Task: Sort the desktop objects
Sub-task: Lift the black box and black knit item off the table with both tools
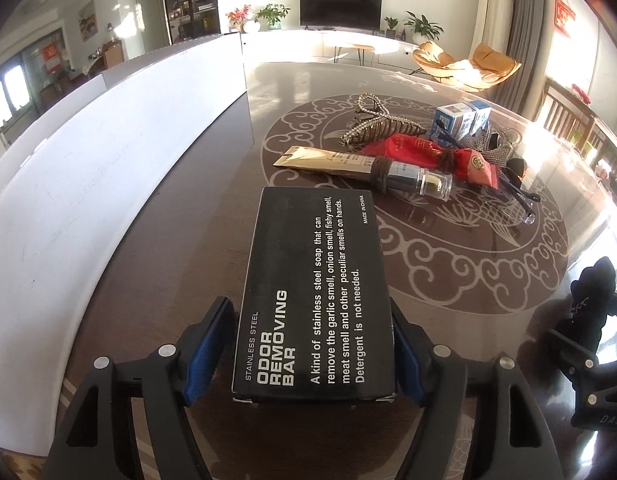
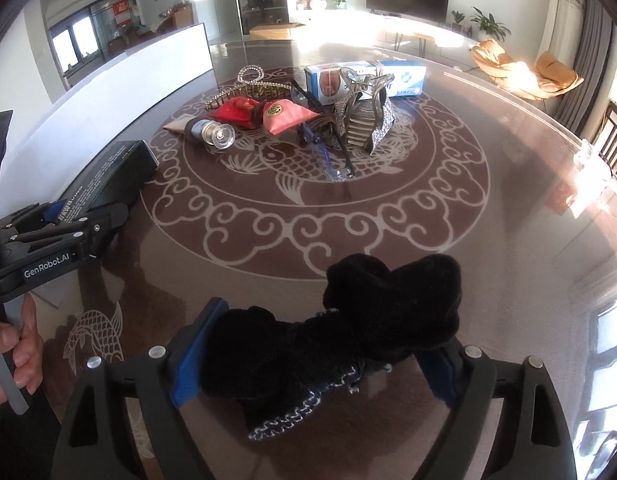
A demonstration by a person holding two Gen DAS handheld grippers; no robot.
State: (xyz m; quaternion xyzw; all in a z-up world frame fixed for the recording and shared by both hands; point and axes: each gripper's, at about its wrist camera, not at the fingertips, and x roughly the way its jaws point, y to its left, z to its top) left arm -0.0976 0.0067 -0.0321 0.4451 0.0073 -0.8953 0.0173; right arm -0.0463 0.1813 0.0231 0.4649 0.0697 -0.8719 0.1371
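My left gripper [image 1: 312, 354] is shut on a black box [image 1: 312, 288] printed "Odor Removing Bar", held just above the brown table [image 1: 448, 272]. The box also shows at the left of the right wrist view [image 2: 108, 176], with the left gripper [image 2: 74, 220] on it. My right gripper [image 2: 308, 360] is shut on a black velvet hair bow [image 2: 348, 320] with a beaded edge, low over the table's near side. A pile at the table's middle holds a gold tube [image 1: 332, 162], a red pouch [image 2: 264, 114], hair claws [image 2: 364, 120], glasses [image 2: 320, 148] and small blue-white boxes [image 2: 364, 78].
A long white board [image 1: 108, 160] stands along the table's left edge. The right gripper shows at the right edge of the left wrist view [image 1: 588, 328]. Chairs [image 1: 568, 116] stand at the table's far right. The table has a fish and cloud pattern [image 2: 292, 176].
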